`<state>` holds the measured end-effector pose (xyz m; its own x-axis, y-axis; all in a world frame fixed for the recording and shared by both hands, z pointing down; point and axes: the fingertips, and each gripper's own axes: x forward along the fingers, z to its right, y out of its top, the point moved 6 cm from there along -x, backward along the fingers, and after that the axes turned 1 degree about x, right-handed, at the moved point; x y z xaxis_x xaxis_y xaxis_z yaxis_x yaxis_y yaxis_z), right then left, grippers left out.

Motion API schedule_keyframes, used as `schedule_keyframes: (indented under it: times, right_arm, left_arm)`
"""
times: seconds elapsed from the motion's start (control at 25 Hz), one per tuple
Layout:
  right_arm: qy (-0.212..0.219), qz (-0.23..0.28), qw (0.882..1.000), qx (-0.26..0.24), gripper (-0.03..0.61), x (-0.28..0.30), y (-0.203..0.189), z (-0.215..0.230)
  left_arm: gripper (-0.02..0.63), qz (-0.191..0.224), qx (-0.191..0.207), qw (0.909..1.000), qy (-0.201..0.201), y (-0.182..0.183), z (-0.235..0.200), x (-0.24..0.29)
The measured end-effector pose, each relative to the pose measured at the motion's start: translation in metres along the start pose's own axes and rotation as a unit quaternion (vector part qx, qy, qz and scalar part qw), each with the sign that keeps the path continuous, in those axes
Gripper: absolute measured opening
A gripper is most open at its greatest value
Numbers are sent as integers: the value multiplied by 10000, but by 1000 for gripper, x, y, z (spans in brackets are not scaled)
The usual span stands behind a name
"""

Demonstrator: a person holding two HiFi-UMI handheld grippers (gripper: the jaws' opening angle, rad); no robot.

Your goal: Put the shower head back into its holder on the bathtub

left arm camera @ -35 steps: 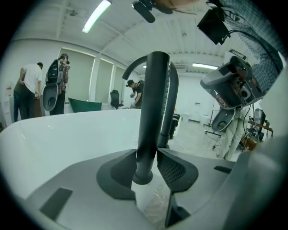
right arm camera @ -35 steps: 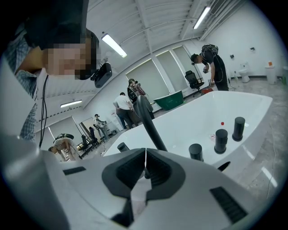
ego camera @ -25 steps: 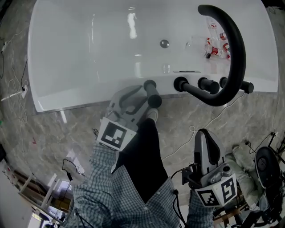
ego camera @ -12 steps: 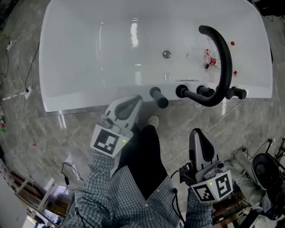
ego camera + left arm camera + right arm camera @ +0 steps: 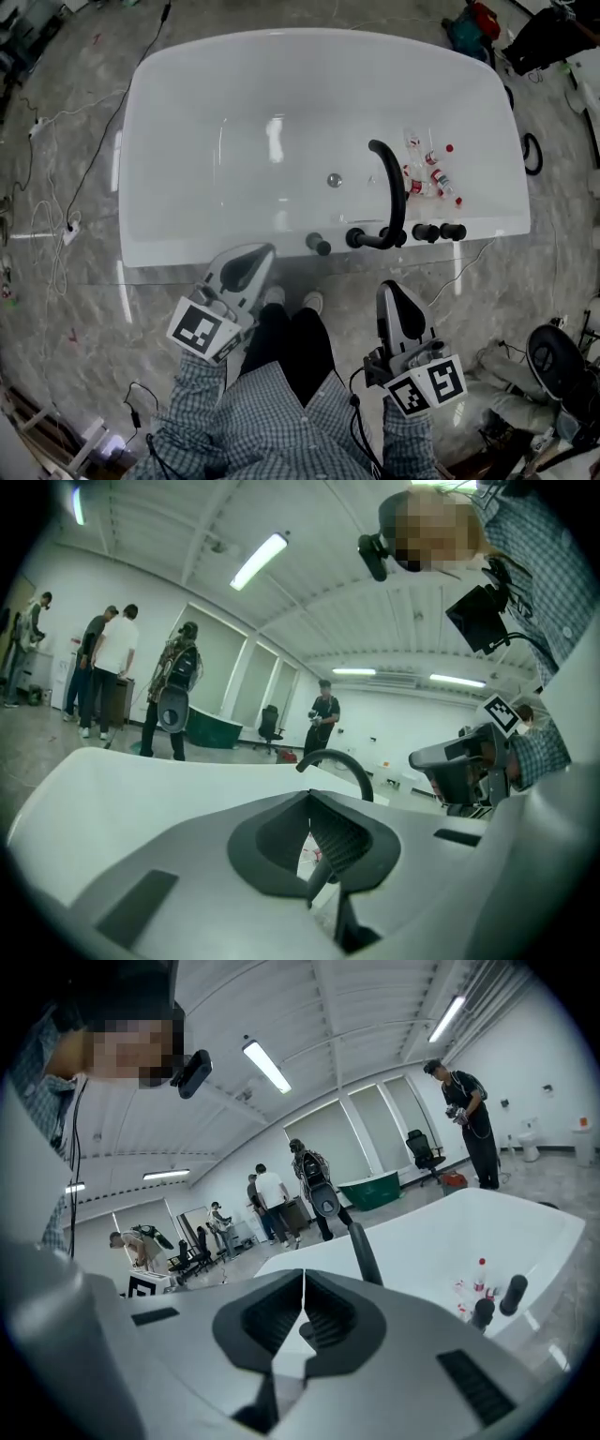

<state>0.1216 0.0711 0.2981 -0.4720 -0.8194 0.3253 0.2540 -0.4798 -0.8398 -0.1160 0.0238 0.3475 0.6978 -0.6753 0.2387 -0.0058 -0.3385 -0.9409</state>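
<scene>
The black shower head (image 5: pixel 319 246) stands upright on the near rim of the white bathtub (image 5: pixel 187 141), left of the arched black spout (image 5: pixel 386 183). My left gripper (image 5: pixel 260 252) hovers short of the rim, just left of the shower head and clear of it. Its jaws are shut with nothing between them (image 5: pixel 309 819). My right gripper (image 5: pixel 390 290) hangs over the floor below the spout, also shut and empty (image 5: pixel 303 1305). The spout (image 5: pixel 345 761) shows beyond the left jaws.
Two black knobs (image 5: pixel 436 232) sit on the rim right of the spout. Small red-capped bottles (image 5: pixel 431 173) lie inside the tub. Cables (image 5: pixel 42 216) trail over the marble floor. The person's shoes (image 5: pixel 291 300) stand by the tub. Several people (image 5: pixel 112 667) stand far off.
Both grippers have drawn back and up from the tub, which now looks smaller. The left jaws, open beside the shower head a second ago, have shut empty.
</scene>
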Motion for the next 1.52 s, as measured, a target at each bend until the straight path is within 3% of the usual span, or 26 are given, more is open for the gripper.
schedule_keyframes:
  times: [0.36, 0.68, 0.88, 1.04, 1.52]
  right_arm:
    - [151, 480, 9978, -442, 17, -38, 71, -49]
    - [321, 1290, 9867, -937, 17, -61, 135, -74]
    - [400, 1632, 9786, -1189, 17, -71, 156, -83]
    - [441, 1621, 9760, -1383, 17, -73, 157, -89]
    - [420, 1603, 9747, -1500, 15, -71, 163, -92]
  left_arm:
    - [11, 71, 538, 9983, -231, 99, 44, -56]
    - [11, 857, 727, 9932, -296, 174, 77, -88]
    - [11, 1184, 824, 9892, -276, 194, 82, -92]
    - [11, 1131, 1095, 9873, -204, 196, 85, -95]
    - [11, 1055, 1064, 9877, -438, 196, 86, -81]
